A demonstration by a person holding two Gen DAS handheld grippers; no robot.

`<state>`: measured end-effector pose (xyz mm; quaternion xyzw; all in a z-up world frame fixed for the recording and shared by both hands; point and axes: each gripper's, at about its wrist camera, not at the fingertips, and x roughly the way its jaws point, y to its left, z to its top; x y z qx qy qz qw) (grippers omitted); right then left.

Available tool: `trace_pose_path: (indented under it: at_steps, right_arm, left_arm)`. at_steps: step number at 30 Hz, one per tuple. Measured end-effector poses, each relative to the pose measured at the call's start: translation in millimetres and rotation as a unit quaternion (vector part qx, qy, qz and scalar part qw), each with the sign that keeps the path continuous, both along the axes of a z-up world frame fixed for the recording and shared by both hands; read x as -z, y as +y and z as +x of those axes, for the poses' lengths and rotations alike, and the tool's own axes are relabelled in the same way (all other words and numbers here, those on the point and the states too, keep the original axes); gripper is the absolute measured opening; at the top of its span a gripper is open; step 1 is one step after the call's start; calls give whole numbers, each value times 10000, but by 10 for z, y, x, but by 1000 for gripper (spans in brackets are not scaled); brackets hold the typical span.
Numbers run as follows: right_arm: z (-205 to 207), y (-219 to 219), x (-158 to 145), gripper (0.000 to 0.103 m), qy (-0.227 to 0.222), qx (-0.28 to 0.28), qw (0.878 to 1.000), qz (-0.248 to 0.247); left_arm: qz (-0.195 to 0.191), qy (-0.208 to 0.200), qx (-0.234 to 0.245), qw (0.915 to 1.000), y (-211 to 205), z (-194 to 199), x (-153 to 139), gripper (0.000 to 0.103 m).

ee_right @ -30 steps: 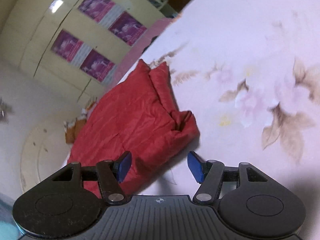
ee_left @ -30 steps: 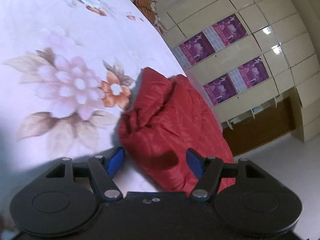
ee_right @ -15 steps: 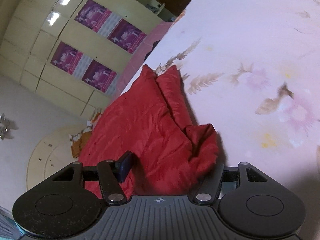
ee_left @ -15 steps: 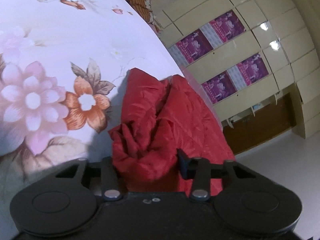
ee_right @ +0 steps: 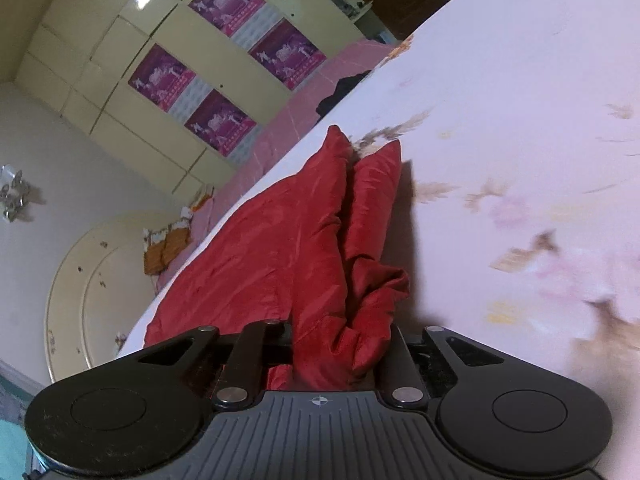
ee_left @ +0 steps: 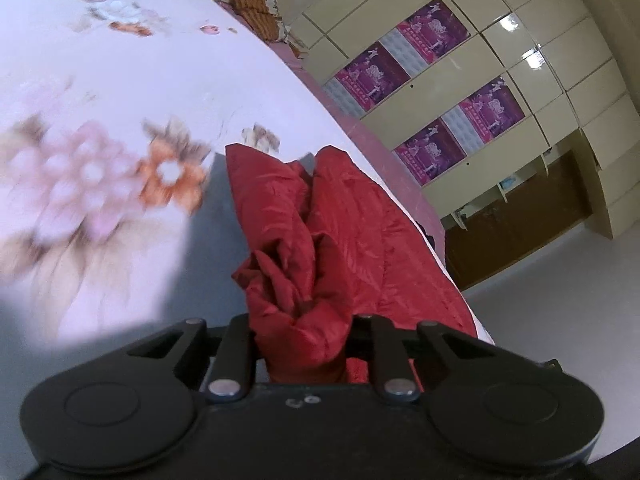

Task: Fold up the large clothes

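Gripping a bunched fold of the red quilted garment (ee_left: 344, 240) in the left tongs (ee_left: 302, 336), with jaws just closed in on the cloth between them. Clenched likewise on a gathered corner of the same garment (ee_right: 280, 240) in the right tongs (ee_right: 334, 348), jaws also just drawn shut, fabric pinched between. Lay mostly flat along the near edge of the bed (ee_left: 120, 60), on the floral bedsheet (ee_right: 520, 100), the far end reaching toward the pink bed border (ee_right: 280, 132) beside the wardrobe (ee_left: 520, 80).

Hazards judged from this state:

- Uneven bite. Taken up as a crumpled wad rather than a single edge on each side; likely to yield a crooked fold line once lifted.
- Slippage. Glossy, slick-looking shell fabric; likely to creep out of the pads under the weight of a padded garment, more so if raised quickly.
- Sheet pickup. Not possible to tell whether any bedsheet was caught under the wad; if so, would drag the sheet along.
- Edge overhang. Positioned close to the bed's side; a pull toward that side likely to tip the bulk off onto the floor (ee_left: 560, 320).
- Unequal lift between the two hands; likely to twist the body panel.
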<state>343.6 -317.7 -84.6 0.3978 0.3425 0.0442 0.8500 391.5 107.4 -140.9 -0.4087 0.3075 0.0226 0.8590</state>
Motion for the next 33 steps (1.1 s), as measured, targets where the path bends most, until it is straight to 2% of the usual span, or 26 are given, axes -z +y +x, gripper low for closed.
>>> trace_pose_path:
  at_steps: [8,16,24,33]
  right_arm:
    - [-982,-311,-48,15,91,-171,9997,-114]
    - [-1728,-508,-58,15,70,-279,9996,-39]
    - [-2048,-610,-117,15,23,-384,9993,-38]
    - [-2124,-657,-130,15,187,-426,9989,-59]
  left_arm:
    - [40,68,10,10000,-356,-975,0,18]
    - [174,71,-18,9998,-534,-1662,-64,18]
    - [162,56,-155,9997,-666,-2153,-39,18]
    - [281,172,-130,9994,-678,-2253,-89,18]
